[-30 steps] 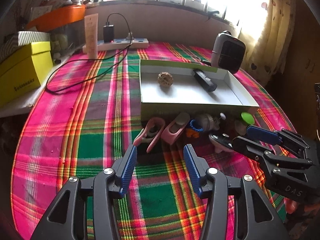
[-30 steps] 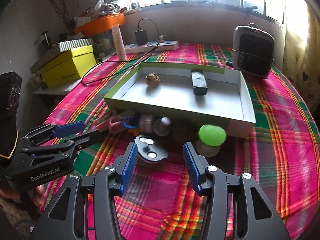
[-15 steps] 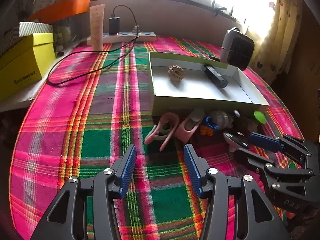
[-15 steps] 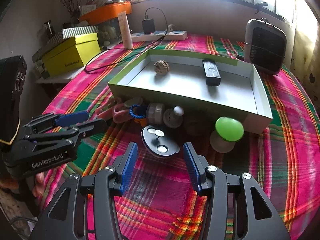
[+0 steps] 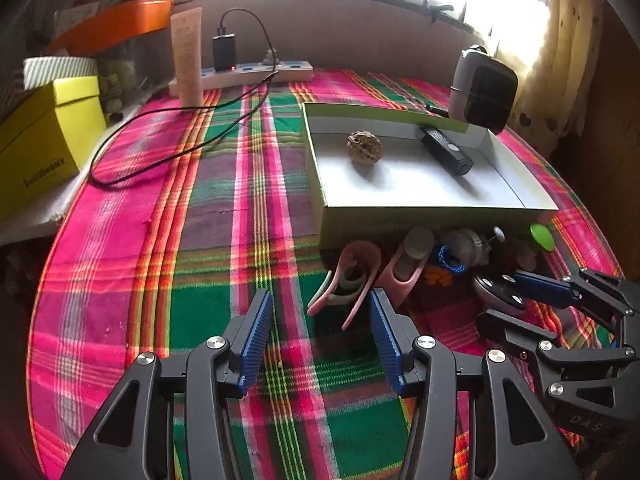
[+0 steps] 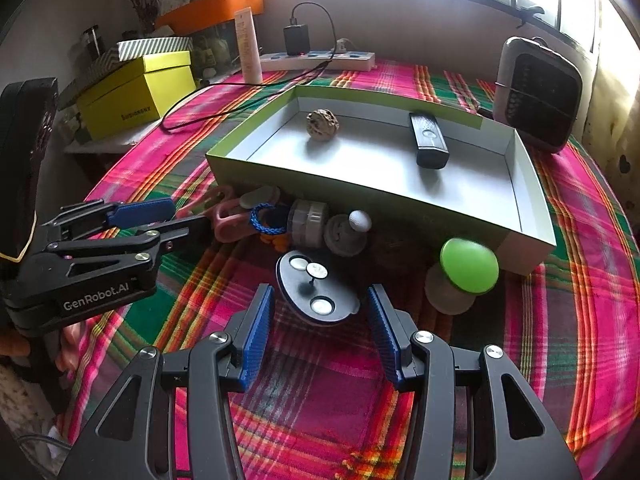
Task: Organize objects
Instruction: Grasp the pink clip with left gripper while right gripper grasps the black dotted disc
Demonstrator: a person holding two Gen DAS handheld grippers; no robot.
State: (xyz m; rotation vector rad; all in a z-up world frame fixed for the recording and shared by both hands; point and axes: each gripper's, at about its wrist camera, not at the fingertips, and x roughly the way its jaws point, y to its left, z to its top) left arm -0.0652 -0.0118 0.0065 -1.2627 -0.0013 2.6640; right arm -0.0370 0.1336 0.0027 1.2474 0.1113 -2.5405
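Observation:
A shallow green-and-white box (image 6: 304, 178) (image 5: 420, 216) holds a walnut (image 6: 322, 125) (image 5: 364, 148) and a black remote (image 6: 429, 140) (image 5: 446, 151). Small items lie along its near wall: pink clips (image 5: 352, 276) (image 6: 226, 216), a blue ring (image 6: 267, 219), a grey jar (image 6: 310, 222), a green-capped mushroom toy (image 6: 466, 272) and a black oval disc (image 6: 318, 292) (image 5: 496, 292). My right gripper (image 6: 320, 320) is open, with the disc just ahead of its fingertips. My left gripper (image 5: 320, 334) is open and empty just short of the pink clips.
The round table has a plaid cloth (image 5: 224, 240). A small heater (image 6: 538, 92) stands at the back right. A power strip (image 6: 320, 60) with charger and cable, a cream tube (image 6: 249, 46) and a yellow box (image 6: 136, 92) stand at the back left.
Both grippers have moved forward toward the row of items. The black disc now sits closer to my right fingertips, and the pink clips closer to my left ones. Both stay open.

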